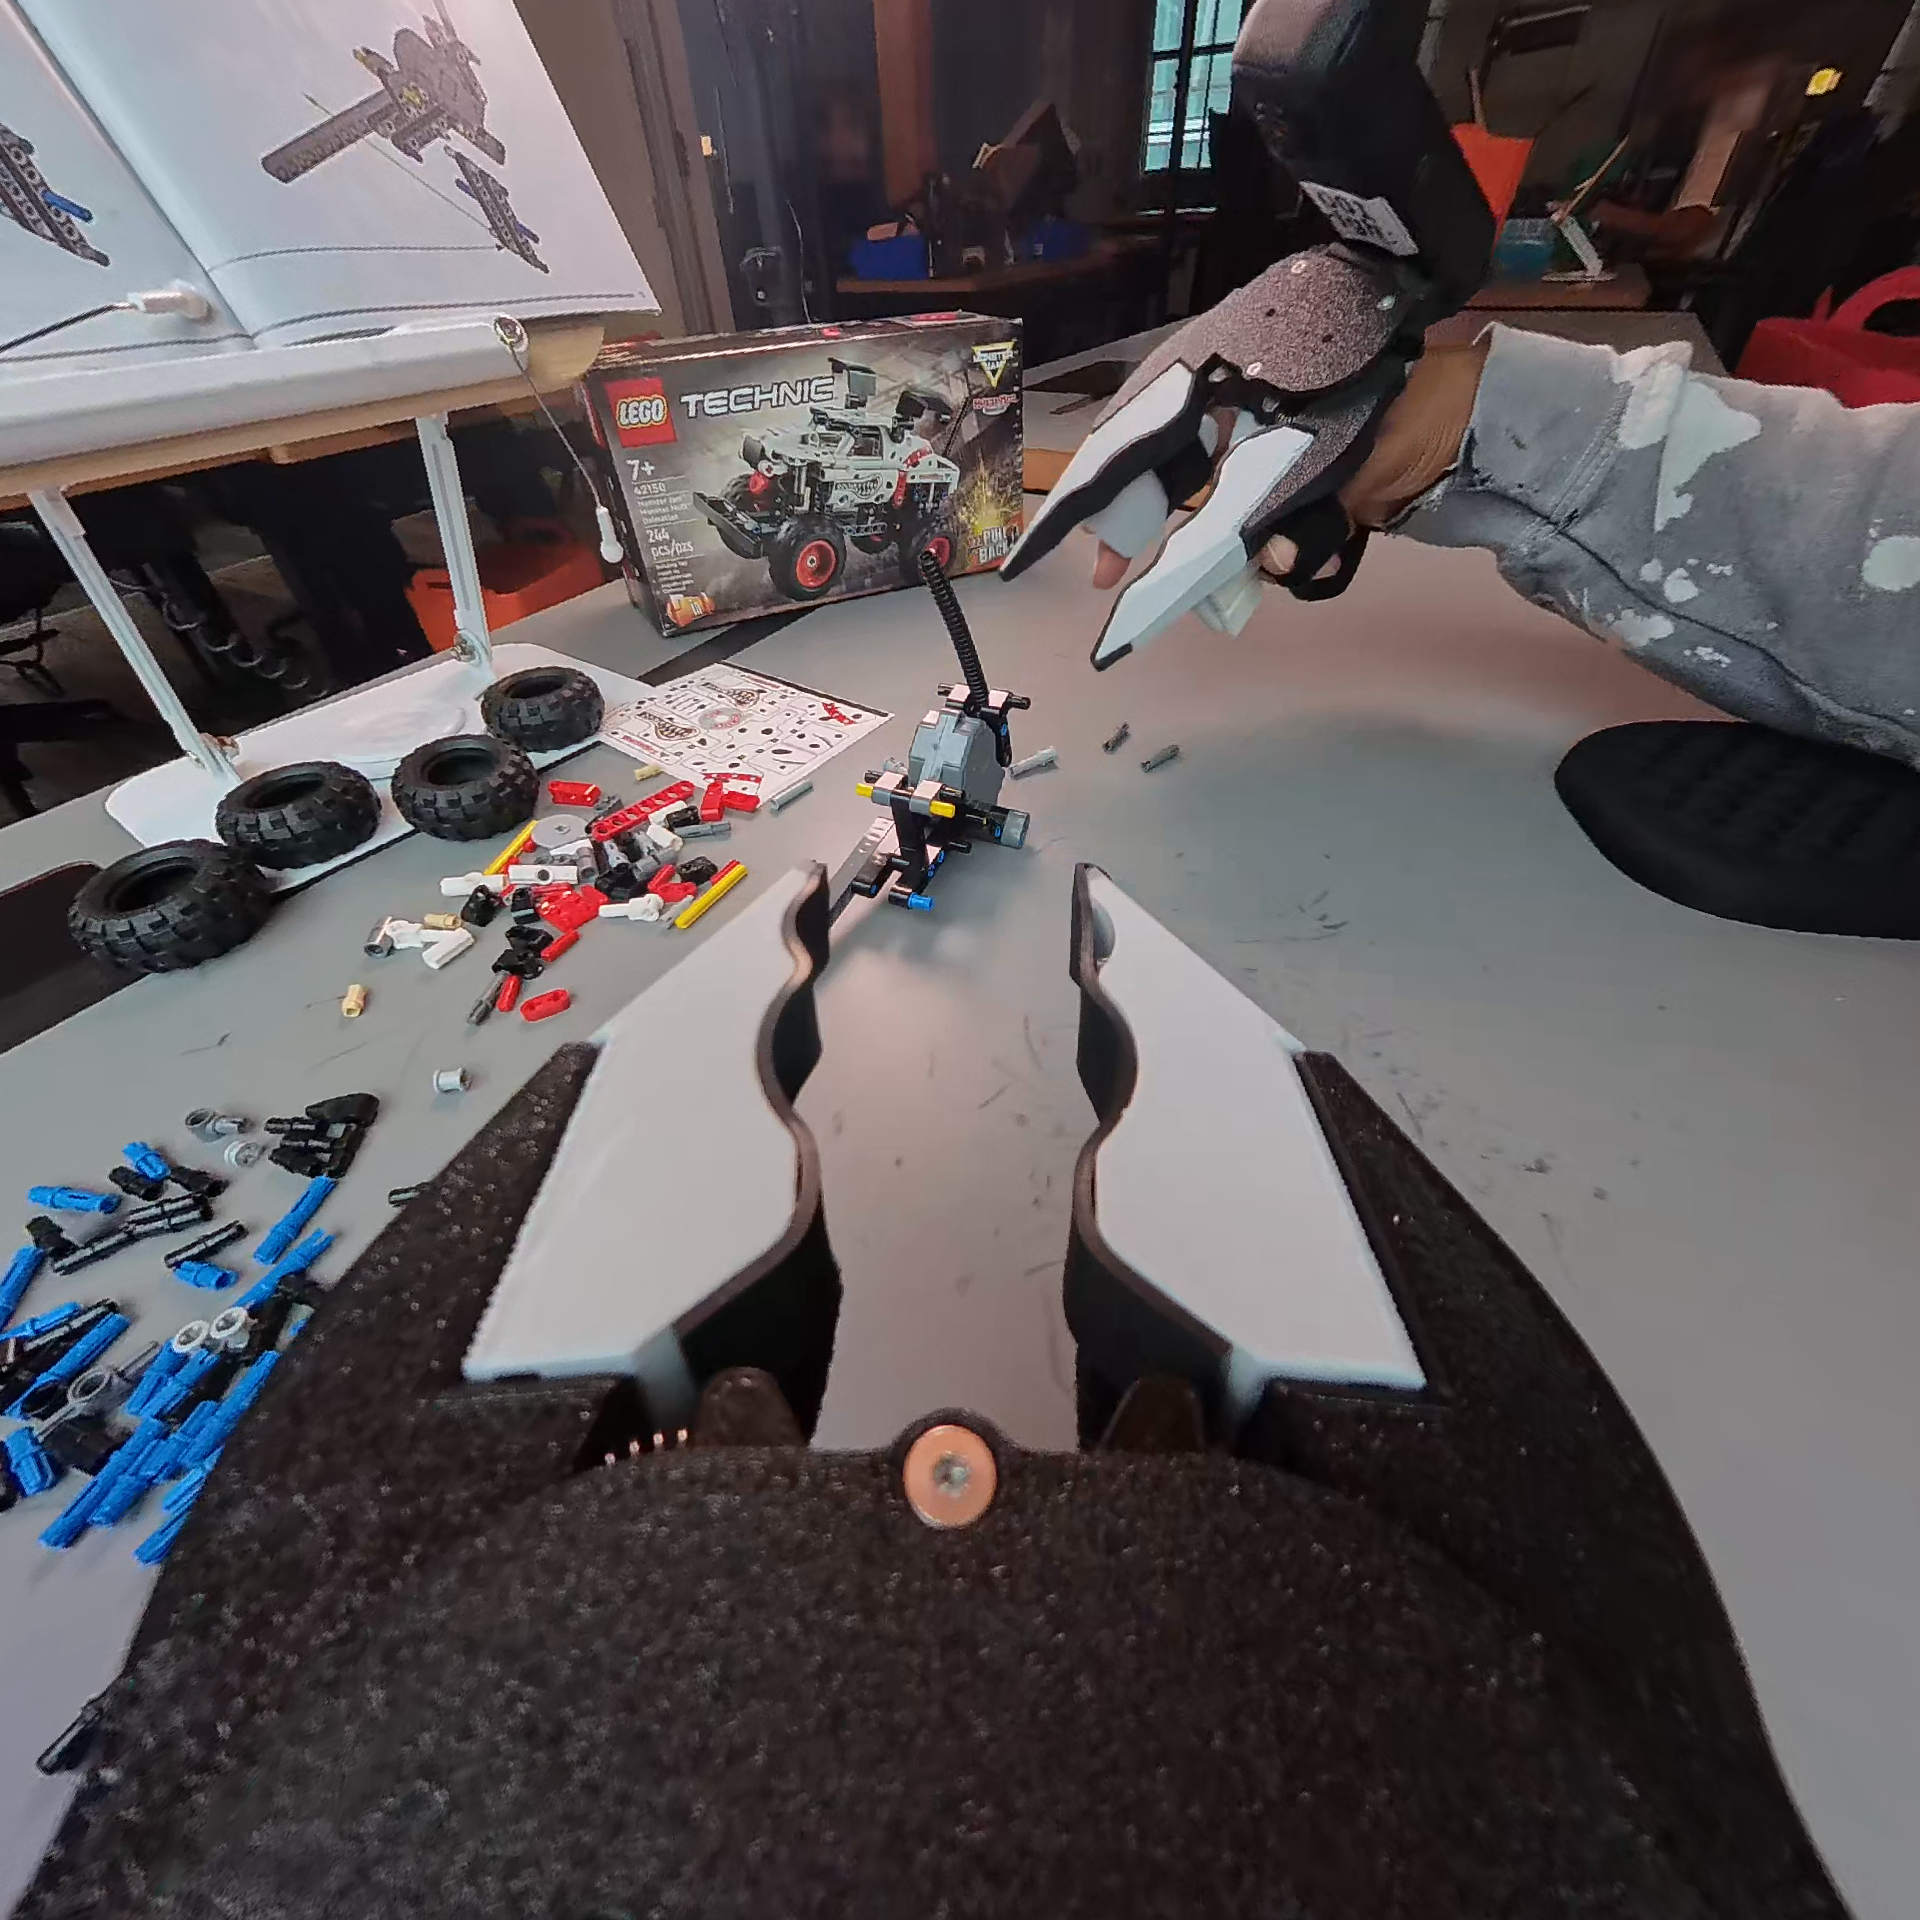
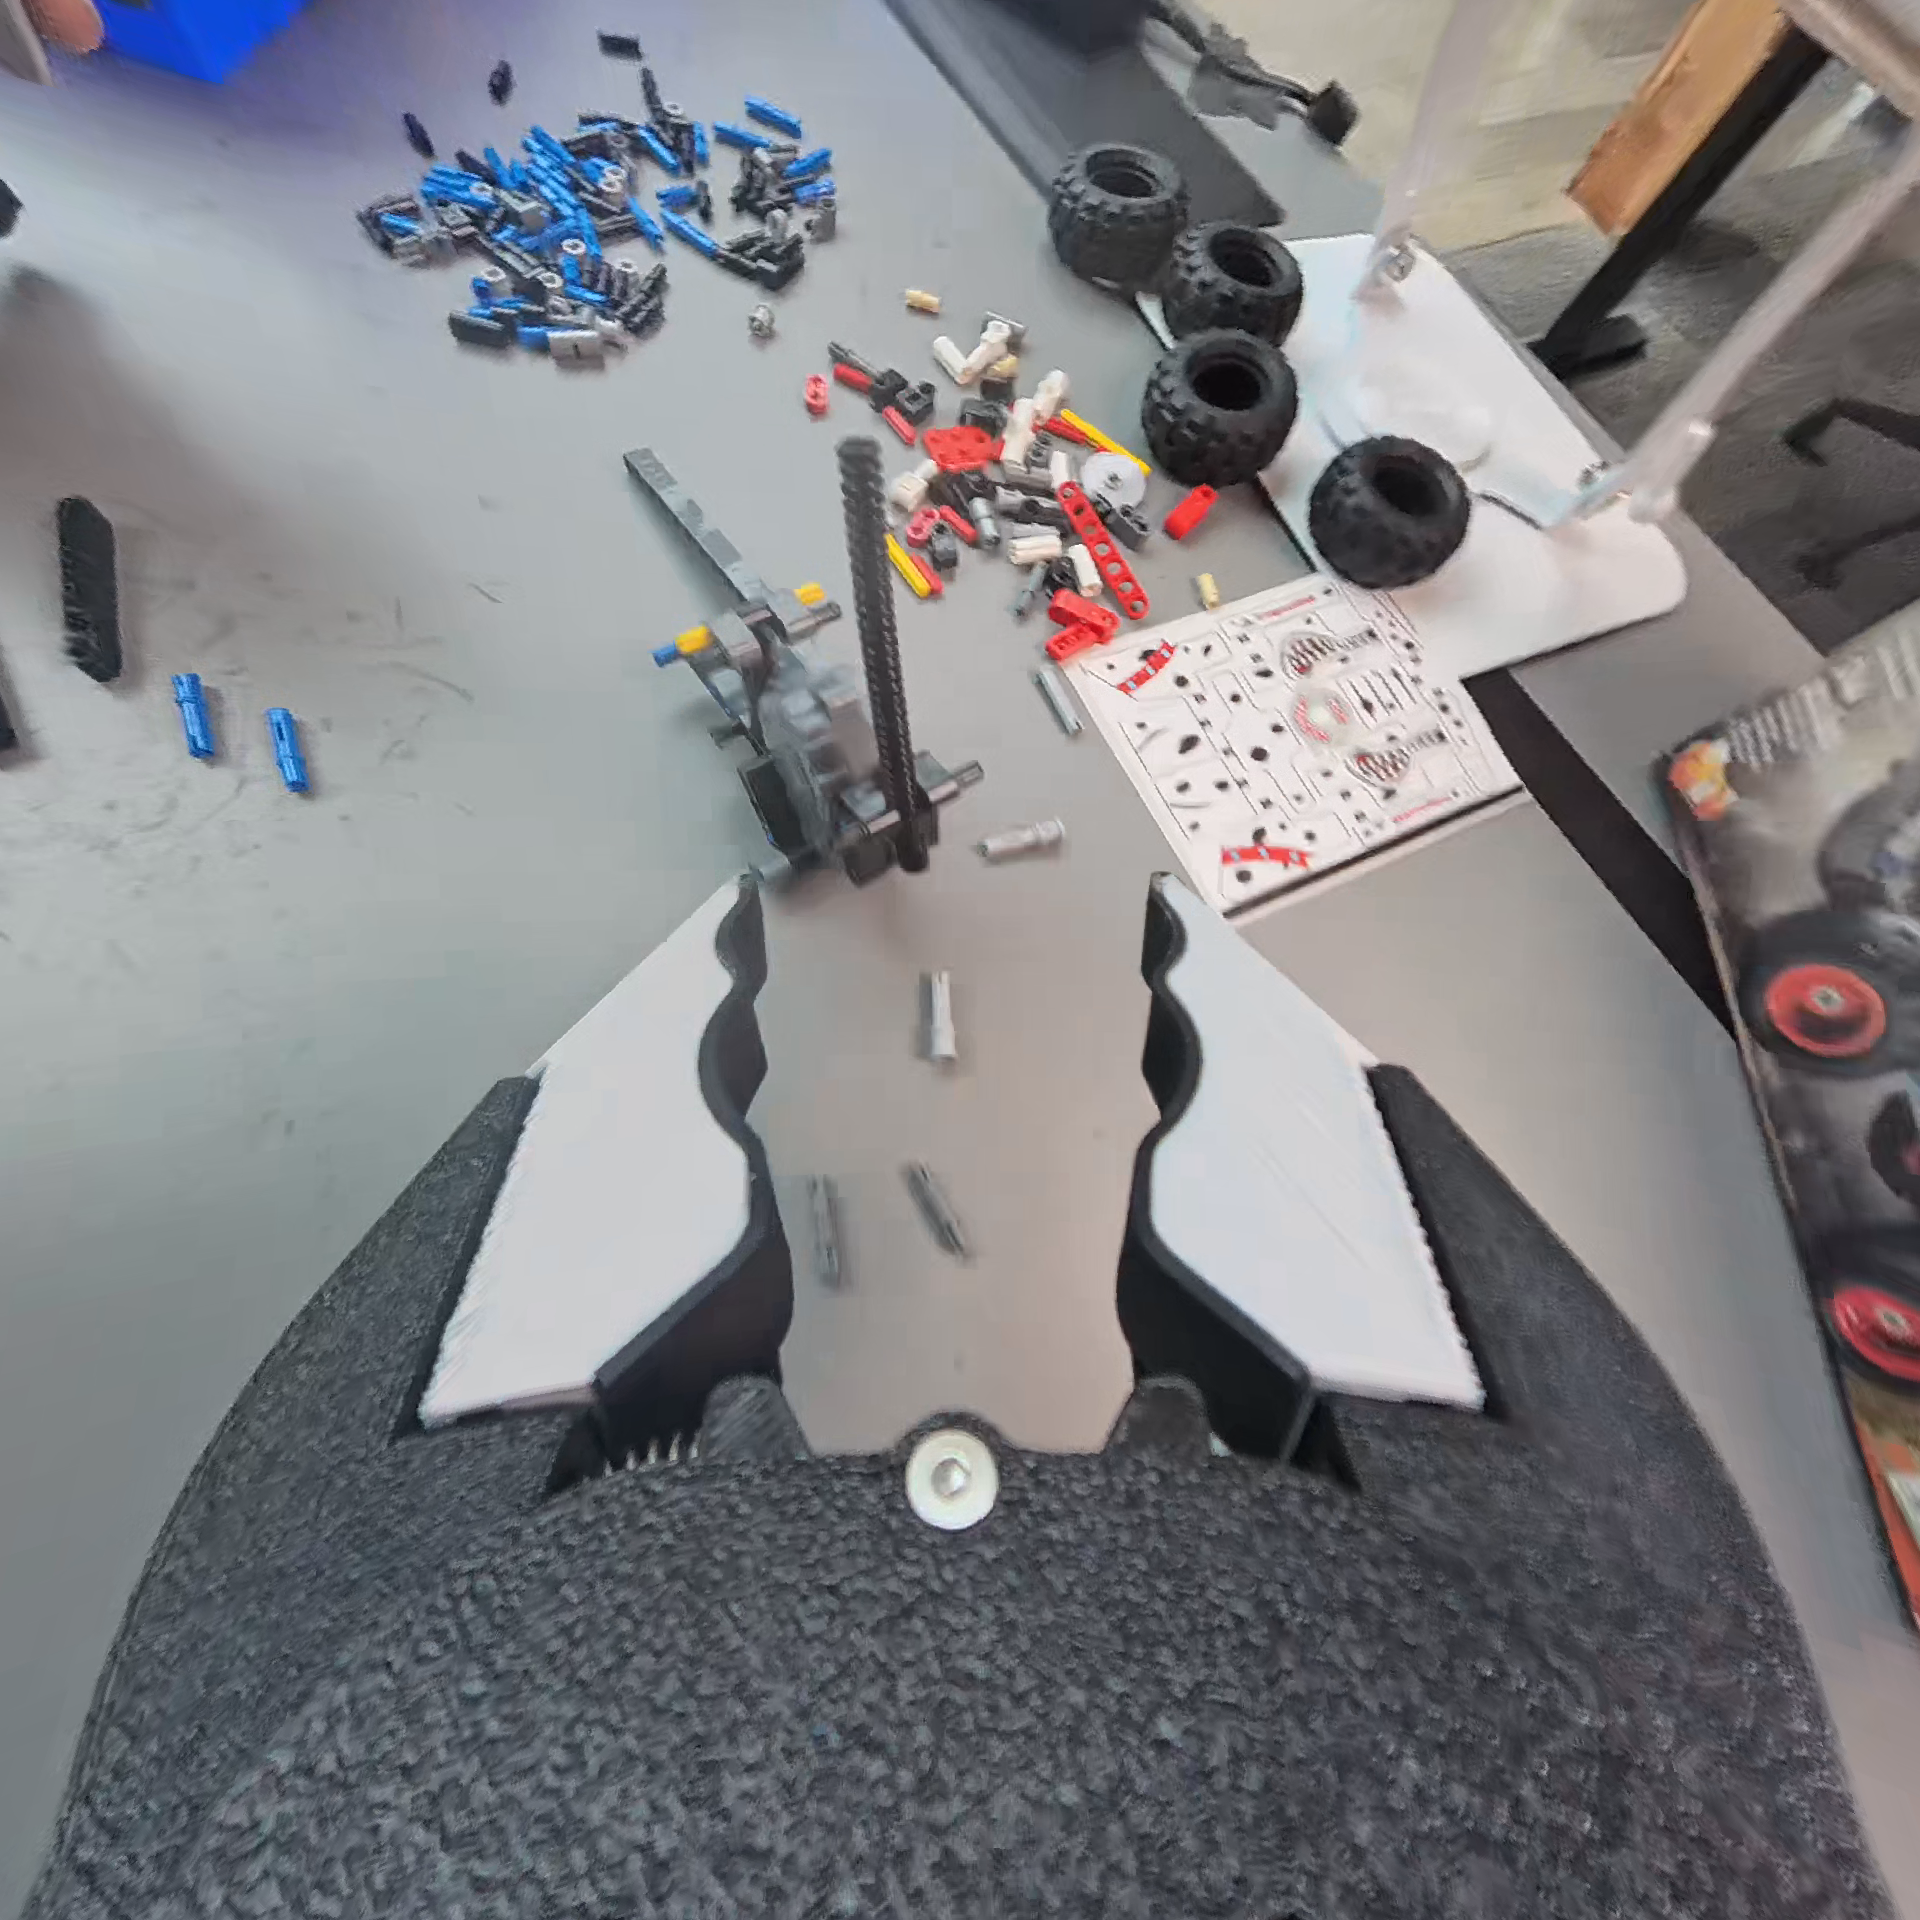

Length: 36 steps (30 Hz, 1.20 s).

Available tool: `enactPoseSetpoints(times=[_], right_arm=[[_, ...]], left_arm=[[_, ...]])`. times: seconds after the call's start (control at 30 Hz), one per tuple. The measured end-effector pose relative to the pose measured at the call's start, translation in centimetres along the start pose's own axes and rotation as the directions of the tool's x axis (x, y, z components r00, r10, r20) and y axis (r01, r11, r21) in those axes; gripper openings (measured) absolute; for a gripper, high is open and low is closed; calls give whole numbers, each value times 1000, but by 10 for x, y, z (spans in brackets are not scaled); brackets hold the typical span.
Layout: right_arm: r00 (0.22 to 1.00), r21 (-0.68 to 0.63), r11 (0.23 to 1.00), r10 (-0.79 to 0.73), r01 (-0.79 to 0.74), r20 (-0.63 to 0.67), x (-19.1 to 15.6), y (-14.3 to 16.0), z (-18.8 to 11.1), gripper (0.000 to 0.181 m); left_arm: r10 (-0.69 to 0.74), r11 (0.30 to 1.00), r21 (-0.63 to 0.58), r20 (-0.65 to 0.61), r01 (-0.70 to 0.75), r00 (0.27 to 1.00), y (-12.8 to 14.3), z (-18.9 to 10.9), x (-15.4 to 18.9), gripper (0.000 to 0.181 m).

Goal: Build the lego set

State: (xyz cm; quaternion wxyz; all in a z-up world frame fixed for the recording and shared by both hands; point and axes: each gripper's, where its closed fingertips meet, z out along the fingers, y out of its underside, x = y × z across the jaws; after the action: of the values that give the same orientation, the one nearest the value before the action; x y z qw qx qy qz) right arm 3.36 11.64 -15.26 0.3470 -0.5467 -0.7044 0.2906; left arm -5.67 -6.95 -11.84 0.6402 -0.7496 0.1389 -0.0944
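Observation:
A partly built grey and black lego assembly (image 1: pixel 951 784) with a tall black ribbed rod stands on the grey table; it also shows in the right wrist view (image 2: pixel 821 748). My left gripper (image 1: pixel 951 883) is open and empty, just short of the assembly. My right gripper (image 2: pixel 951 883) is open and empty, held above the table over several grey pins (image 2: pixel 938 1015). The right gripper also shows in the left wrist view (image 1: pixel 1060 613), raised beyond the assembly.
Piles of blue and black pins (image 1: pixel 135 1340) and red, white and black parts (image 1: pixel 592 873) lie at the left. Black tyres (image 1: pixel 301 810), a sticker sheet (image 1: pixel 743 722), the set's box (image 1: pixel 810 468) and an instruction stand (image 1: pixel 312 208) sit behind. Two blue pins (image 2: pixel 239 727) lie apart.

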Motion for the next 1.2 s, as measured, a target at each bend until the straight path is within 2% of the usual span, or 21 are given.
enactPoseSetpoints(times=[0.07,0.13,0.2,0.3,0.53,0.73,0.93,1.2], right_arm=[[995,-38,999,13,-16,-97,14,22,-16,56],[991,-52,998,18,-26,-136,20,38,-21,43],[992,-61,998,2,-10,-123,25,43,-14,35],[992,-126,987,-107,97,-71,35,44,7,25],[970,-167,969,-148,181,195,42,23,54,26],[920,-217,943,-165,253,355,30,27,80,34],[874,-228,928,-164,293,456,21,31,83,32],[833,-213,911,-202,352,515,20,31,83,28]], left_arm=[[5,1000,-4,-11,-5,1000,1,2,2,47],[10,1000,-5,-17,-10,1000,1,3,4,47],[8,1000,-11,-25,-9,1000,3,5,7,47],[14,999,-31,-19,-15,1000,7,6,8,47],[23,999,-51,51,-20,998,11,3,-3,46],[14,996,-85,72,-7,997,21,7,-10,46],[46,992,-124,70,-37,996,28,12,-8,45],[37,990,-137,68,-27,997,31,15,-11,45]])
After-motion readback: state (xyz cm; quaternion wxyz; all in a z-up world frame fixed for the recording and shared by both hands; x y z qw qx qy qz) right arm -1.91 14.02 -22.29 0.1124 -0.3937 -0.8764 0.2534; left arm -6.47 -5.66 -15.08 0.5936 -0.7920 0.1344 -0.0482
